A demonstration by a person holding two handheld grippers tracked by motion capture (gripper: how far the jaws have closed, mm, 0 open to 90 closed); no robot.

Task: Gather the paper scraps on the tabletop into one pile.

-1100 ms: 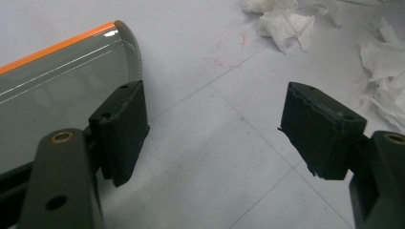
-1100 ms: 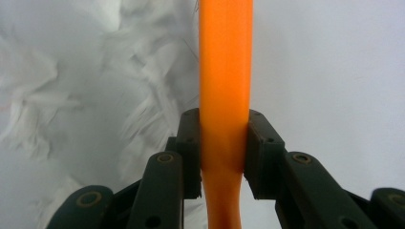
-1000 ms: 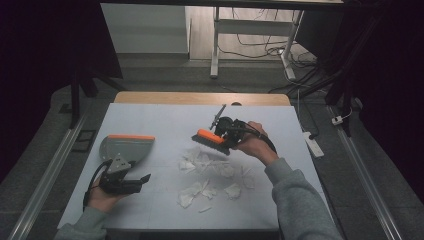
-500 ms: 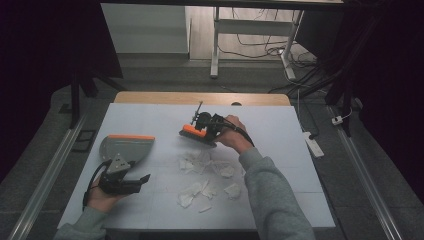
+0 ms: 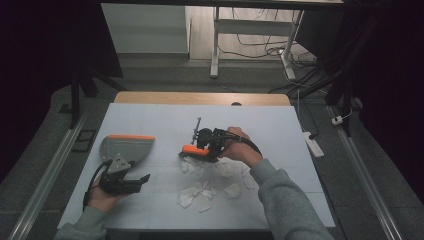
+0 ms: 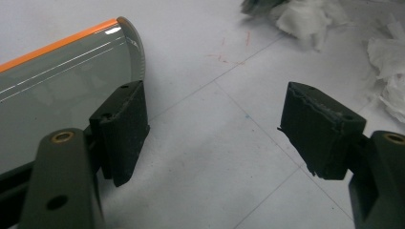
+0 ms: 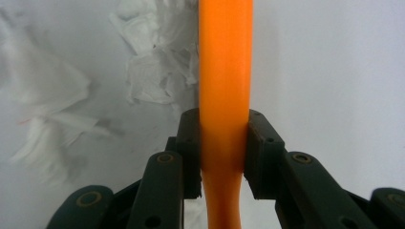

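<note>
- Your right gripper [image 7: 223,148] clamps its jaws around a smooth orange brush handle [image 7: 224,71], beside crumpled white paper scraps [image 5: 200,192].
- Your left gripper [image 6: 215,129] rests with jaws spread wide, touching the grey, orange-edged dustpan [image 6: 57,76] on the table [image 5: 150,120].

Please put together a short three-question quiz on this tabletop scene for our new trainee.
1. True or false: the left claw is shut on the grey dustpan.
2. What does the right claw hold?
A. a torn tissue
B. the orange brush handle
C. a cable
3. Fill in: the torn tissue pieces lie on the table between the dustpan and the person's ____ arm.

Key:
1. False. Its jaws stand wide apart, and the dustpan lies beside one jaw, ungripped.
2. B. Both jaws press on the handle.
3. Right.
</note>
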